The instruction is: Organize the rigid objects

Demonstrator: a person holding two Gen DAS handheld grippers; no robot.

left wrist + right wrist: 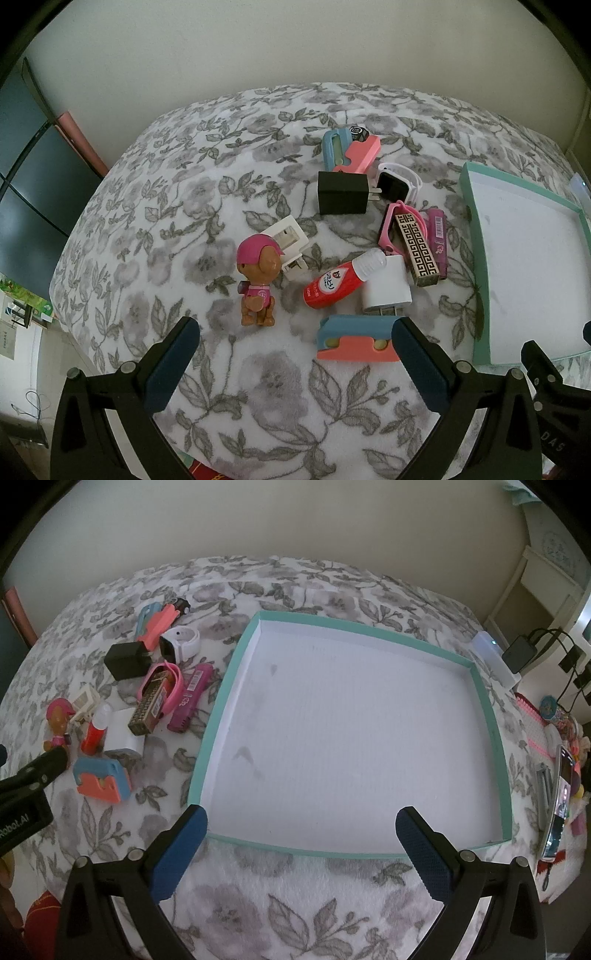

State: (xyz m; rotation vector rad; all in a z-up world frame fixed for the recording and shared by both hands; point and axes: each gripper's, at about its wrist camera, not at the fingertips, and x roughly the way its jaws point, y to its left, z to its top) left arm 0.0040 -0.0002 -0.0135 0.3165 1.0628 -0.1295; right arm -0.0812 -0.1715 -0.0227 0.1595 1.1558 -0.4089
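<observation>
Several small rigid objects lie in a heap on a floral blanket [177, 206]. A toy puppy with a pink cap [258, 284] stands at the left. A red bottle [332, 284], a white charger [388, 288], a black charger [343, 192], a patterned box [417, 247] and a white watch [399, 181] lie beyond. A blue and salmon holder [354, 339] lies just ahead of my open, empty left gripper [295, 332]. A teal tray with a white floor [207, 738] holds nothing. My open, empty right gripper [301, 819] hovers over its near edge.
A second blue and salmon holder [347, 153] lies at the far side of the heap. A wall stands behind the bed. In the right wrist view, a phone [557, 805], cables and small clutter lie right of the tray.
</observation>
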